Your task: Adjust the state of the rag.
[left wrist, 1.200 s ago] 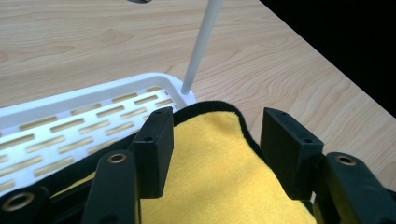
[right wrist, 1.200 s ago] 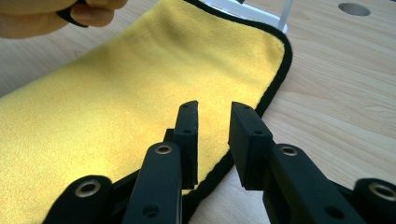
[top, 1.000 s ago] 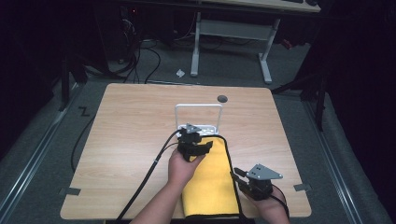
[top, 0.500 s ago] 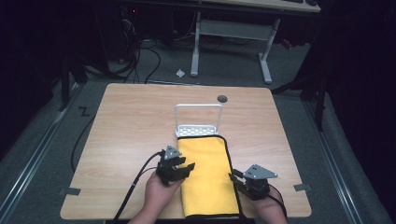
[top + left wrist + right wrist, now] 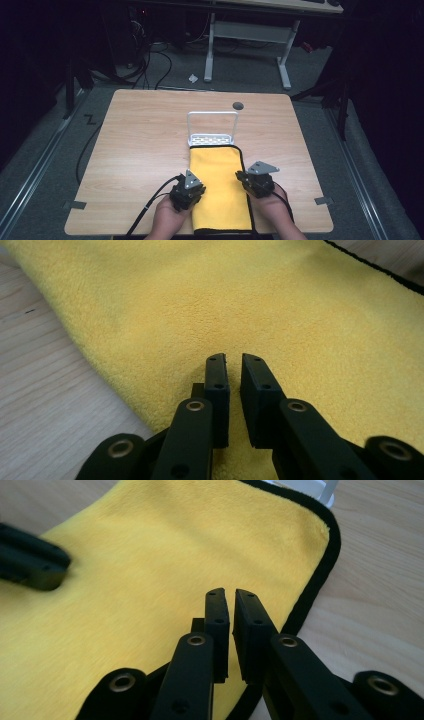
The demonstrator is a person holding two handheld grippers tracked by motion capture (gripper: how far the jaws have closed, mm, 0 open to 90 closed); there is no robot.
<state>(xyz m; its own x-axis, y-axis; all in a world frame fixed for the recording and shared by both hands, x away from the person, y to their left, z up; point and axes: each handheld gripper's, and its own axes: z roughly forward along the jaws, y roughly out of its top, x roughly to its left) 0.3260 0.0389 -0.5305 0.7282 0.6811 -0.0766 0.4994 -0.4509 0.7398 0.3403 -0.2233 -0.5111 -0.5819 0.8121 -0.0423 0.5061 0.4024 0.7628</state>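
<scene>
A yellow cloth (image 5: 220, 185) with black edging lies flat in a long strip on the wooden table (image 5: 140, 135), reaching the near edge. My left gripper (image 5: 194, 192) sits at its left edge, low over the yellow pile (image 5: 225, 305). Its jaws (image 5: 233, 359) have just been closing and stand shut to a thin slit, with nothing seen between them. My right gripper (image 5: 248, 181) is at the cloth's right edge. Its jaws (image 5: 229, 592) have also just closed and are shut over the black hem (image 5: 312, 587). I cannot tell whether either pinches cloth underneath.
A white wire rack (image 5: 212, 131) stands upright just beyond the cloth's far end. A dark round grommet (image 5: 238, 105) sits near the table's far edge. Tape marks (image 5: 74, 204) lie at the near corners. Bare wood stretches to the left and right of the cloth.
My left hand came back from the cloth's far end to its near left edge, and its jaws closed. My right gripper shifted inward onto the cloth's right edge.
</scene>
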